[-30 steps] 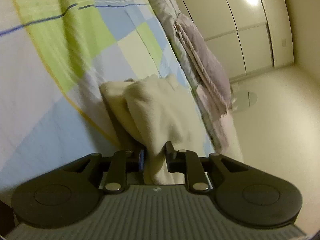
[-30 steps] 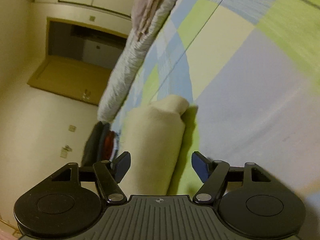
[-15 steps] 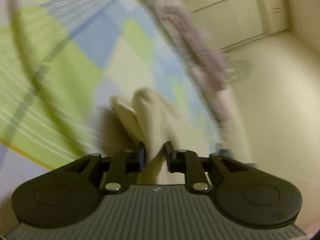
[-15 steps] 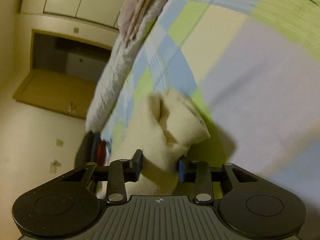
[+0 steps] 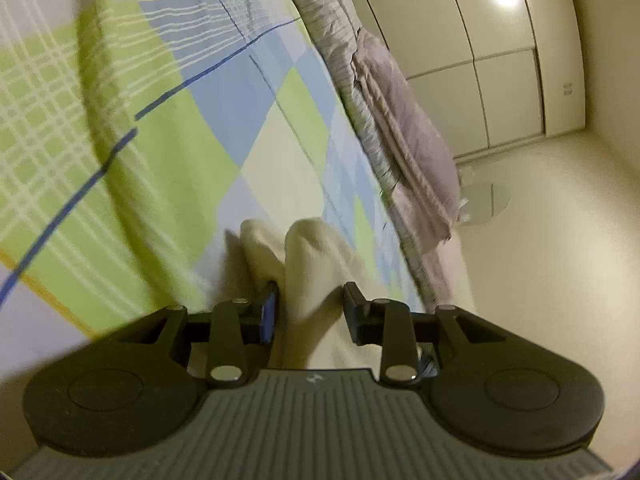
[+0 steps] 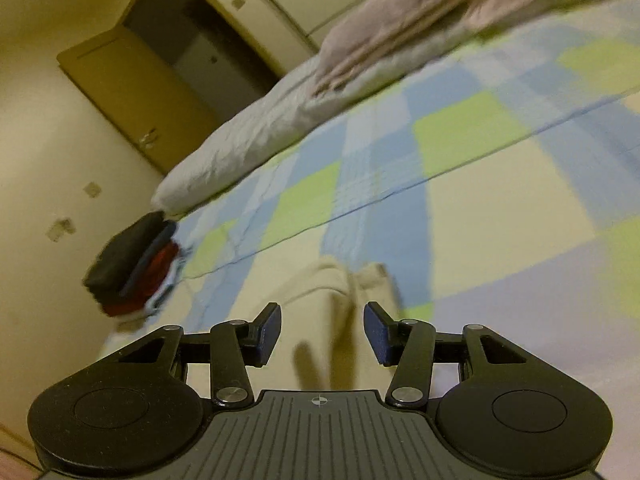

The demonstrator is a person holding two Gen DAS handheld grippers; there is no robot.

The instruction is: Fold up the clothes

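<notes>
Cream garment (image 5: 316, 256) lying bunched on the checked bedsheet (image 5: 160, 160), rising in two soft humps just ahead of both tools. Left gripper (image 5: 310, 304) straddling a fold of it, jaws opening, cloth running between them; left pad touching or nearly touching the fabric, right pad standing a little clear, so no longer a firm pinch. Right gripper (image 6: 322, 330) hovering over the same cream garment (image 6: 340, 304), jaws opening and spread fairly wide, cloth showing in the gap below them but neither pad pressing on it. Both tools tilting moderately downward toward the bed, left wrist view rolled so that the bed slants steeply across the frame, right wrist view somewhat blurred. Beyond the garment, grey quilt (image 5: 400, 128) lying rolled along the far edge of the bed, seen also in the right wrist view (image 6: 360, 56). Stack of dark and red folded clothes (image 6: 132, 264) sitting near the bed's corner, well apart from the cream piece. Pale wardrobe doors (image 5: 500, 60) standing behind, an open doorway (image 6: 192, 48) showing past the quilt.
</notes>
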